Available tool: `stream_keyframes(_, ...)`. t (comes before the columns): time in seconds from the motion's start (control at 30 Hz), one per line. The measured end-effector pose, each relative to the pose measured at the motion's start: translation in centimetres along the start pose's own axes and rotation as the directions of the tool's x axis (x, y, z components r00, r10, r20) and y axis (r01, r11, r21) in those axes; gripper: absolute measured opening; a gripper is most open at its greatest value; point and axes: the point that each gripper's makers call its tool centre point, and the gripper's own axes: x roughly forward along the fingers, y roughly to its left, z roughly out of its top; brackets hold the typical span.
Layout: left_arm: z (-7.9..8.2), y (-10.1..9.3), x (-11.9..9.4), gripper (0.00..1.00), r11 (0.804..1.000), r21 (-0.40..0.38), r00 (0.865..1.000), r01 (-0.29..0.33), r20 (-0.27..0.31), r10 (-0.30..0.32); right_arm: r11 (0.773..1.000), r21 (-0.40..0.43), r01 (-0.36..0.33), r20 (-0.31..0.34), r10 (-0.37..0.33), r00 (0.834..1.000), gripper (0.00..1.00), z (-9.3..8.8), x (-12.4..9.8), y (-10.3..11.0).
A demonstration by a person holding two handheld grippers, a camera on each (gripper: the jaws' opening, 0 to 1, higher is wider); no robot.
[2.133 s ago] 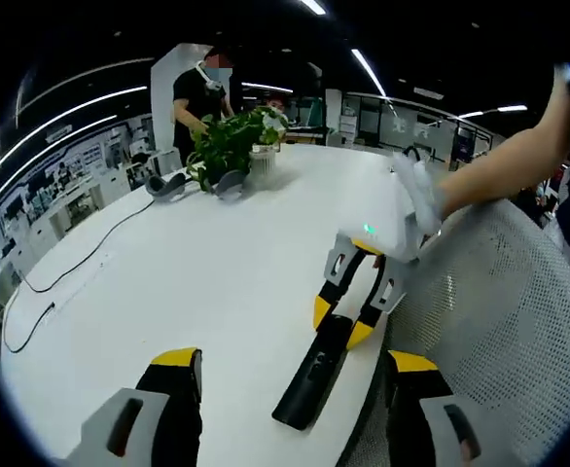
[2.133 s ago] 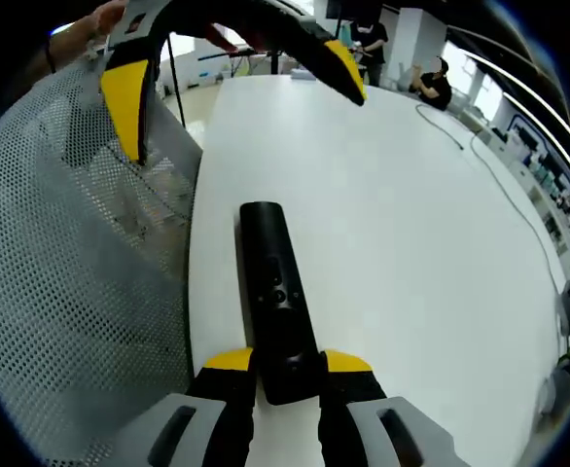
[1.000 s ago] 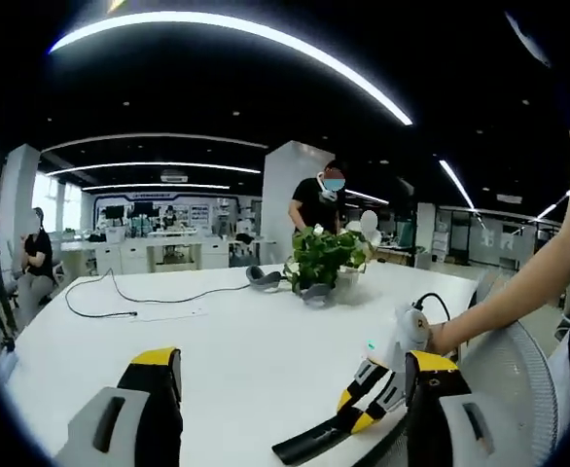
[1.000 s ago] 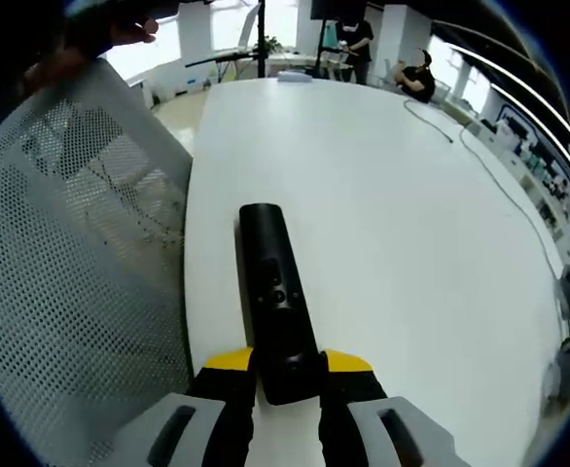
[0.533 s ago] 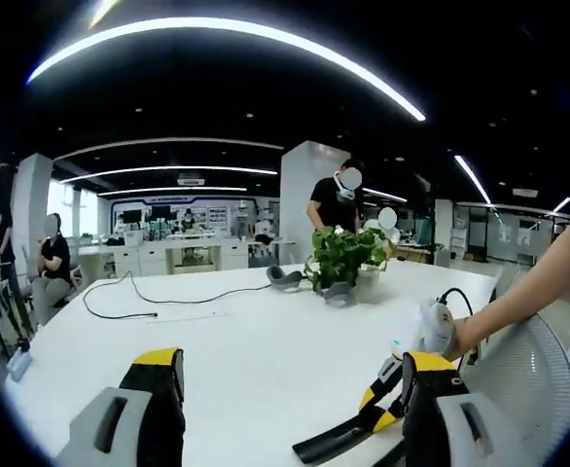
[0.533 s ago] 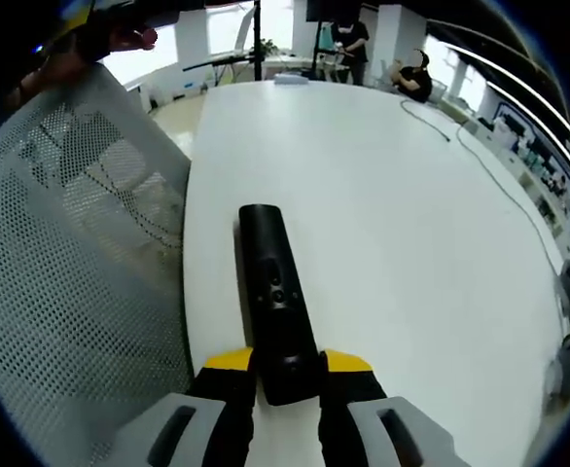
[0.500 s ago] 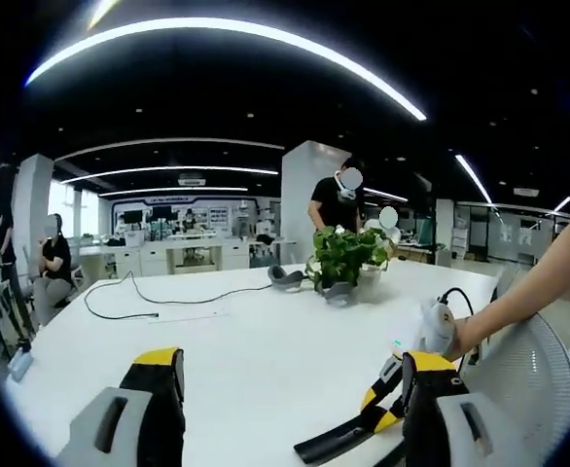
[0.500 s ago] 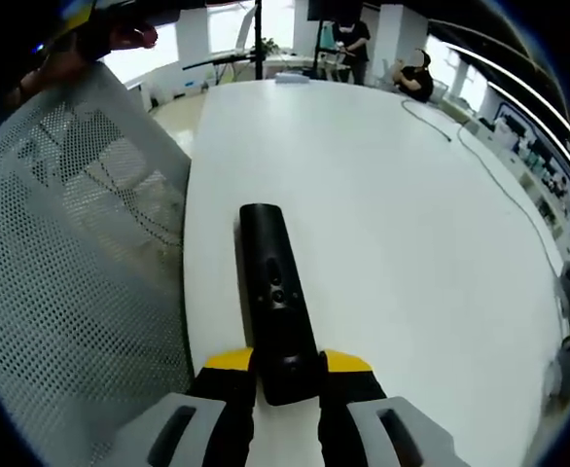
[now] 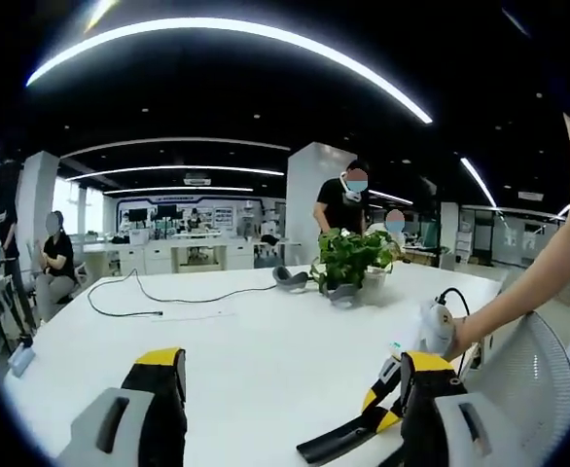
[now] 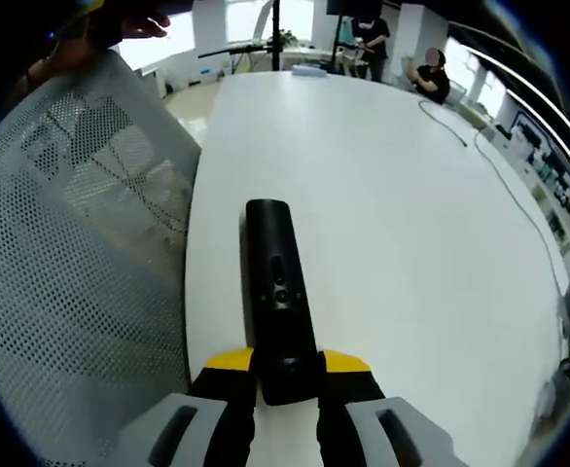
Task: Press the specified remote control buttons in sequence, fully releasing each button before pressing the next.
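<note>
White and wide, the tabletop (image 9: pixel 256 341) runs back into an open office with long ceiling lights. From the left claw view, a person in dark clothes (image 9: pixel 52 265) sits past the tabletop's far left edge, and a black cable (image 9: pixel 159 297) loops over the surface toward a dark headset (image 9: pixel 289 279) lying just beside a potted plant (image 9: pixel 350 259) near the far edge. Another person in a black top (image 9: pixel 341 206) stands behind the plant. The left claw (image 9: pixel 290 409) hangs above the near part of the tabletop with its yellow-tipped jaws spread wide and nothing between them. To its right, at the tabletop's near right edge, the black remote control (image 9: pixel 341 440) lies flat, with the other claw clamped on its end, and a bare forearm (image 9: pixel 523 297) reaches in from the right. A grey mesh chair back (image 9: pixel 533 389) stands just off that edge.

In the right claw view, the same mesh chair back (image 10: pixel 66 263) rises beside the tabletop's (image 10: pixel 411 243) left edge. The remote control (image 10: pixel 278 292) lies lengthwise close to that edge, its small round buttons facing up, pointing away toward the far end. The right claw (image 10: pixel 288 375) is closed on the remote's near end, one yellow-tipped jaw touching each long side. A thin cable (image 10: pixel 504 185) trails along the right side of the tabletop, and seated people show beyond the far end.
</note>
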Motion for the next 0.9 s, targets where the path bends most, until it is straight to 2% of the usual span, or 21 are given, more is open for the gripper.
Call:
stream_keyframes(0.37,0.4,0.1,-0.2,0.93,1.0,0.017,1.0,-0.003,0.024,0.003,1.0,-0.017,-0.017,-0.014,0.017,1.0,0.21,0.1,0.1,-1.9)
stream_keyframes(0.57,0.2,0.6,-0.2,0.92,1.0,0.021,1.0,-0.022,0.012,0.022,0.999,-0.026,-0.024,-0.029,0.023,0.999,0.21,0.0,0.1,-2.8)
stream_keyframes(0.7,0.5,0.6,-0.2,0.92,0.999,0.032,0.999,-0.023,0.03,0.022,0.999,-0.034,-0.029,-0.039,0.027,0.999,0.21,0.0,0.1,-3.6)
stream_keyframes(0.9,0.4,0.7,-0.2,0.92,0.999,0.035,0.999,-0.028,0.025,0.027,0.999,-0.041,-0.032,-0.053,0.03,0.998,0.21,-0.2,0.0,-4.9)
